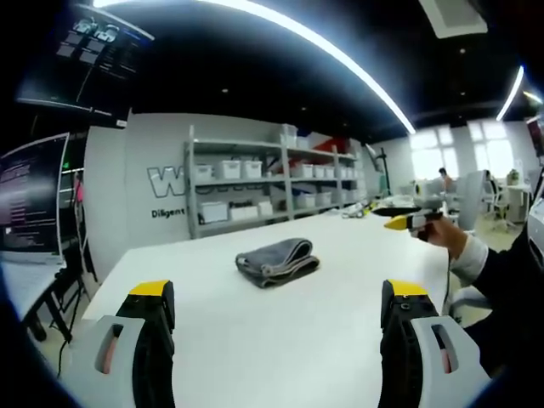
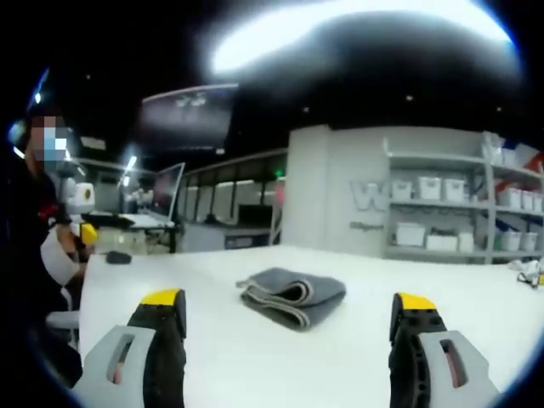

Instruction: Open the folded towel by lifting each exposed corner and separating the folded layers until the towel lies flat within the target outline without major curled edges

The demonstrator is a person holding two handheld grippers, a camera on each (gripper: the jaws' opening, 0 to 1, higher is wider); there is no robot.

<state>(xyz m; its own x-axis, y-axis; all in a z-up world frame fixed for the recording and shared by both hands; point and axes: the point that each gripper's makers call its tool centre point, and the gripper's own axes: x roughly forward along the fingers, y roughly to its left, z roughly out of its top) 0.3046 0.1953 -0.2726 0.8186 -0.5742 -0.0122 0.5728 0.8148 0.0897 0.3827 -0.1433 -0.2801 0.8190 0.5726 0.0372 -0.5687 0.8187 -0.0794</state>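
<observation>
Two hand-held grippers poised before a folded towel on a white table.

The left gripper point(image 1: 279, 308) has its yellow-tipped jaws spread wide and holds nothing; the right gripper point(image 2: 289, 321) is likewise wide open and empty. The grey towel point(image 1: 276, 260), folded into stacked layers, lies on the white table point(image 1: 340, 340) beyond both pairs of jaws, apart from them. In the left gripper view the right gripper, held in a hand point(image 1: 448, 237), appears to the right of the towel. Shelving with white bins point(image 1: 255, 183) stands behind the towel.

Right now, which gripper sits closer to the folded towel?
Hard to call: both the left gripper and right gripper hover open, well short of the folded grey towel.
</observation>
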